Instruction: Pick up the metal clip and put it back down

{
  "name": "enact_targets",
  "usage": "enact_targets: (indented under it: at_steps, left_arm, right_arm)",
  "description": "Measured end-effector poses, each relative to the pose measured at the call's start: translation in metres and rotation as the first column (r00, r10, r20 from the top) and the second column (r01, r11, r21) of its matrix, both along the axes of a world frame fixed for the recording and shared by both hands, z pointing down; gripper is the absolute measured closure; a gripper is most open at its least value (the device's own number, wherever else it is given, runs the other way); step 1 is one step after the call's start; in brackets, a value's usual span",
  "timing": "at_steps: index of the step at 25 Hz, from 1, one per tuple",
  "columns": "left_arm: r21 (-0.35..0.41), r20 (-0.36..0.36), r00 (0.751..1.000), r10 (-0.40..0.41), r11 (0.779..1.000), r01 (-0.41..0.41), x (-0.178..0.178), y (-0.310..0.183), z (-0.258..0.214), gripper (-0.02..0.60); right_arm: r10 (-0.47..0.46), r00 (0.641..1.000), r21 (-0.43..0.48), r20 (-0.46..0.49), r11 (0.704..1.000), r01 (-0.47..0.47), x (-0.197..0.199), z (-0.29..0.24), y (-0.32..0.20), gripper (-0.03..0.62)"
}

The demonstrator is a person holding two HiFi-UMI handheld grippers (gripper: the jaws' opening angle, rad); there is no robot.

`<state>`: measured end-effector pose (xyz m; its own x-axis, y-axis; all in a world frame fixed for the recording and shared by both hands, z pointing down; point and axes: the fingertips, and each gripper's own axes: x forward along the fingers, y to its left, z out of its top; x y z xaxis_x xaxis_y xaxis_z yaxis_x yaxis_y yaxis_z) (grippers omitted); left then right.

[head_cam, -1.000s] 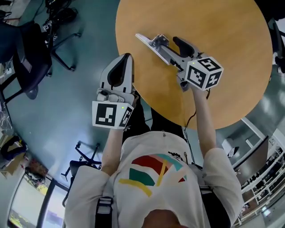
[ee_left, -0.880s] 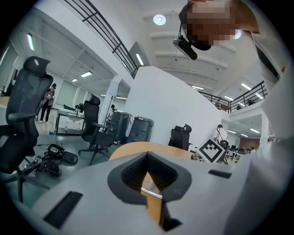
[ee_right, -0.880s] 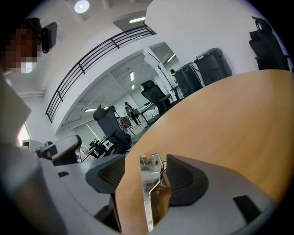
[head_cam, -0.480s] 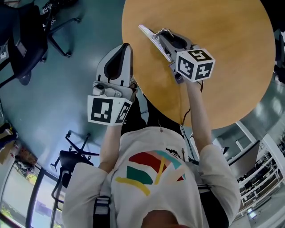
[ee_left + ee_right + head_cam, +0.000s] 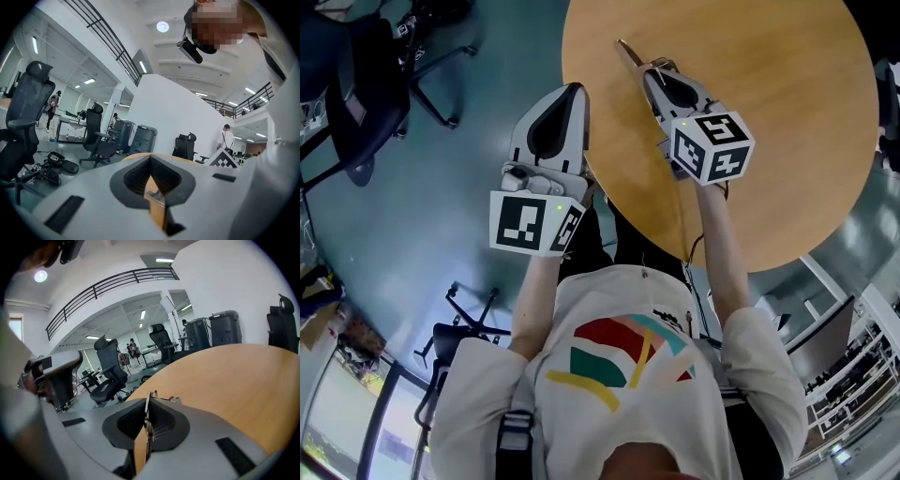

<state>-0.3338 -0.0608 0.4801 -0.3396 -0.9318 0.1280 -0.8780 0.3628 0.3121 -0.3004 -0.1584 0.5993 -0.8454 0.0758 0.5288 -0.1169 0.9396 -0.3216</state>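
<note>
The metal clip [image 5: 629, 52] is a thin silver strip sticking out past the tip of my right gripper [image 5: 647, 73], over the round wooden table [image 5: 778, 141]. In the right gripper view the clip [image 5: 148, 401] stands edge-on between the pads, and the right gripper [image 5: 147, 422] is shut on it. My left gripper [image 5: 571, 92] hangs just off the table's left edge, over the floor. Its jaws meet with nothing between them in the left gripper view [image 5: 151, 187].
A dark office chair [image 5: 352, 103] stands on the teal floor at the far left, and a chair base [image 5: 469, 323] lies below my left arm. The table edge [image 5: 600, 202] runs close to my body. Shelving [image 5: 853, 375] is at the lower right.
My right gripper's jaws have gone from wide apart to closed on the metal clip, and the gripper has shifted slightly farther across the table. The left gripper has barely moved.
</note>
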Motion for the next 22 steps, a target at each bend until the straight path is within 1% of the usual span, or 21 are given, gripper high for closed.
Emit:
enact_targets:
  at_steps: [2,6,9,11,13,15,17,19,21,22]
  left_arm:
    - [0.017,0.018,1.000,0.011,1.000,-0.012,0.000,0.000,-0.012,0.538]
    - [0.054,0.059,0.997,0.053,0.997,-0.056,0.005,-0.003,-0.042,0.538]
    - [0.081,0.093,0.991,0.092,0.992,-0.100,0.013,-0.001,-0.070,0.538]
    - [0.108,0.134,0.982,0.134,0.983,-0.149,0.022,-0.007,-0.095,0.538]
    - [0.144,0.195,0.962,0.191,0.965,-0.220,0.038,-0.022,-0.127,0.538]
    - [0.177,0.249,0.938,0.239,0.941,-0.287,0.066,-0.036,-0.160,0.538]
    - [0.198,0.287,0.917,0.277,0.920,-0.339,0.089,-0.045,-0.185,0.538]
    - [0.205,0.313,0.895,0.318,0.898,-0.390,0.094,-0.052,-0.198,0.538]
    - [0.211,0.333,0.869,0.366,0.869,-0.447,0.105,-0.062,-0.208,0.538]
    - [0.217,0.343,0.854,0.392,0.851,-0.478,0.117,-0.068,-0.213,0.538]
  right_arm:
    - [0.020,0.999,0.025,0.037,0.999,-0.021,0.002,-0.021,-0.003,0.572]
    - [0.077,0.985,0.090,0.154,0.992,-0.092,0.011,-0.086,-0.009,0.572]
    - [0.123,0.959,0.130,0.255,0.979,-0.160,0.023,-0.146,-0.009,0.572]
    - [0.162,0.928,0.164,0.336,0.960,-0.226,0.039,-0.193,-0.012,0.572]
    - [0.204,0.881,0.198,0.427,0.930,-0.311,0.066,-0.242,-0.020,0.572]
    - [0.235,0.837,0.219,0.494,0.898,-0.381,0.106,-0.283,-0.024,0.572]
    - [0.263,0.811,0.236,0.523,0.870,-0.434,0.139,-0.310,-0.022,0.572]
    - [0.297,0.787,0.255,0.540,0.834,-0.490,0.154,-0.325,-0.016,0.572]
    - [0.339,0.761,0.264,0.554,0.795,-0.546,0.173,-0.334,-0.013,0.572]
    - [0.359,0.748,0.262,0.559,0.778,-0.570,0.189,-0.337,-0.013,0.572]
